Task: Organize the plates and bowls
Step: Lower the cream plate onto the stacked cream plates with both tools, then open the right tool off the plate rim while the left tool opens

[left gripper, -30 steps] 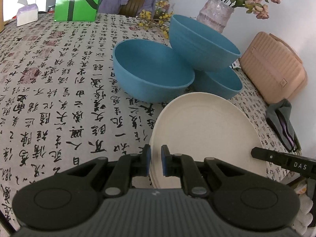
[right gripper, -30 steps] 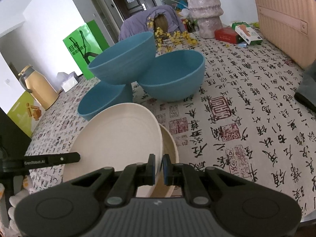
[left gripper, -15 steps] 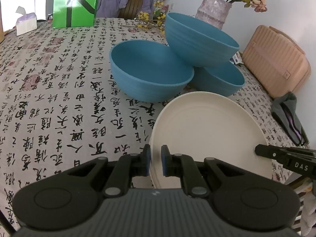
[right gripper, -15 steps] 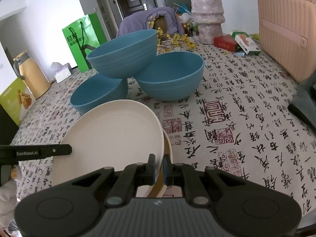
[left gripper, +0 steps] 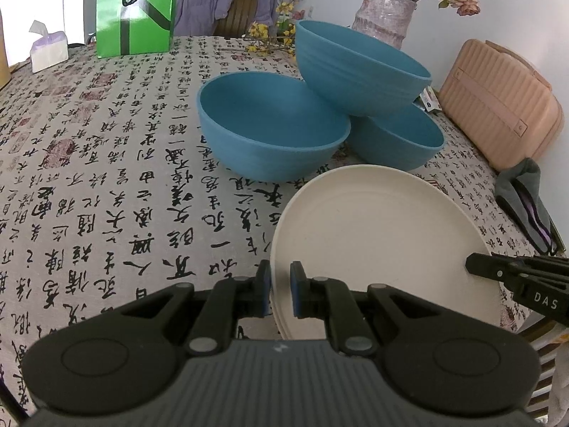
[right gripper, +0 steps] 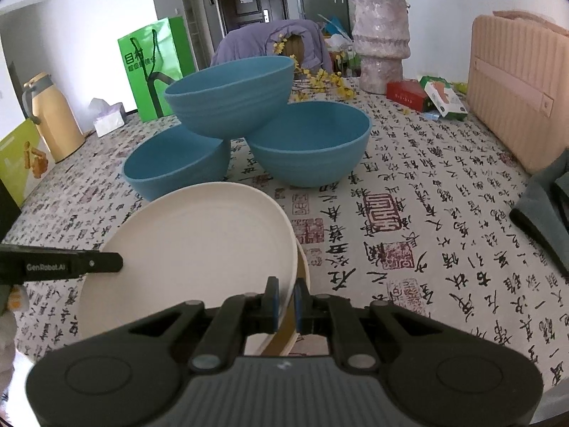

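Plates [left gripper: 384, 245] at lower centre are pinched by opposite rims, left gripper [left gripper: 280, 293] and right gripper [right gripper: 285, 302] both clamped, probably for carrying level; bowls [left gripper: 270, 131] are heaped behind.

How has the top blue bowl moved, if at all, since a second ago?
No. The top blue bowl still sits on the lower bowls, by the vase.

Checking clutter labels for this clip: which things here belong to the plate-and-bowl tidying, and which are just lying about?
Job: cream plates, three blue bowls, left gripper and right gripper shut on the plates' rims.

Lying about: vase, green bag, pink case, tissue box, thermos.
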Motion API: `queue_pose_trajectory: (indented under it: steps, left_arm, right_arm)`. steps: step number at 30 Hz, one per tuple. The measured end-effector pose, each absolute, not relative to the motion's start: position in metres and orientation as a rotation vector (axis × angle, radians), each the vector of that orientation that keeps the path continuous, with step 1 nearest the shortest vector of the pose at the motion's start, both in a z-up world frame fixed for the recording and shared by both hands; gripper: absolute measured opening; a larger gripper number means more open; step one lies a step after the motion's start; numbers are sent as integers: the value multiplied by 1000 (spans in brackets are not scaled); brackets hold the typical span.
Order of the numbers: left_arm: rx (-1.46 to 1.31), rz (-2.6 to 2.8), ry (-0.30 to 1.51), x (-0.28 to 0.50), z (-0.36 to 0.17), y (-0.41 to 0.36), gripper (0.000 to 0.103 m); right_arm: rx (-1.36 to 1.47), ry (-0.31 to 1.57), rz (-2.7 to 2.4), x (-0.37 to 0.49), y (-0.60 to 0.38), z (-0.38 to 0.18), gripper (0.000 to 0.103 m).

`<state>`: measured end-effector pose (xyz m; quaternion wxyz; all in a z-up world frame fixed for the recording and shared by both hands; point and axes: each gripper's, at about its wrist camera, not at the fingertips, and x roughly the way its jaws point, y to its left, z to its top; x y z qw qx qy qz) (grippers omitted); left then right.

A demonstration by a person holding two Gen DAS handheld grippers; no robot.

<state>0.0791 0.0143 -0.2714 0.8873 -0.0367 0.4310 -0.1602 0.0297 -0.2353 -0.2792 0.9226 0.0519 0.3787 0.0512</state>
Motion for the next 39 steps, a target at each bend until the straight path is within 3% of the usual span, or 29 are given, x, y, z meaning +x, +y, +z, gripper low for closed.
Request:
queue_pose_trajectory:
  steps: [39]
  left_arm:
    - [-5,-312,813,66,-275,7,11]
  right_arm:
    - [-218,724,-17,18,-195,-292,15]
